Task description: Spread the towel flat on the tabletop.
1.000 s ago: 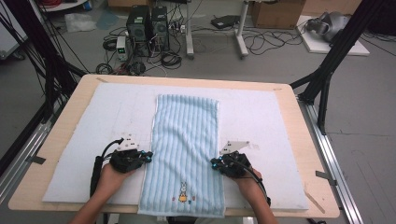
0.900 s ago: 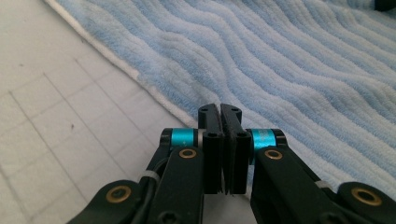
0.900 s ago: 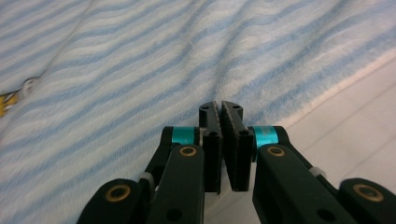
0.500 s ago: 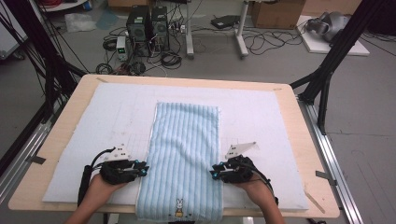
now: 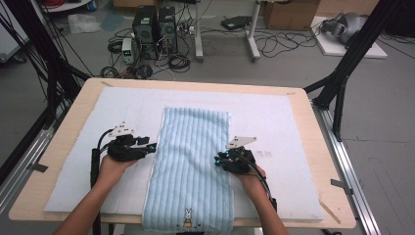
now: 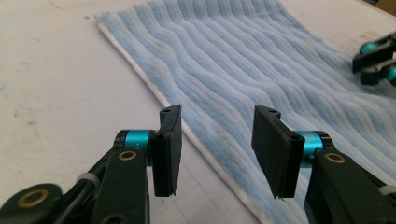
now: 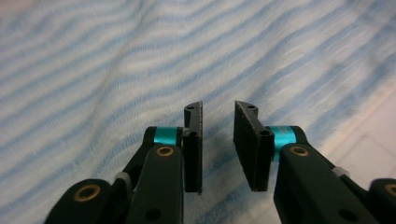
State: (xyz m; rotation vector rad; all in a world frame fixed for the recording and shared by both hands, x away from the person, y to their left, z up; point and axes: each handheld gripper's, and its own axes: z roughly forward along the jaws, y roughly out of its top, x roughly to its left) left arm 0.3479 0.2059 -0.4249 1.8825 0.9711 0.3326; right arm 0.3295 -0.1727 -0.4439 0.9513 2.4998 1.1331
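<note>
Blue striped towel [image 5: 192, 166] spread flat on the bench [image 5: 68, 112].
Left gripper [image 5: 149, 147] is held open, widening, over its left edge; right gripper [image 5: 218, 160], open, narrowing, nothing clamped.

— What stands behind the table [image 5: 323, 147]?
— Two black computer towers [image 5: 155, 25] on the floor, many cables [image 5: 274, 44], and a cardboard box [image 5: 288, 12].

Right gripper [image 7: 217, 140] – narrow gap, just been closing – over striped blue towel [image 7: 116, 70].
</note>
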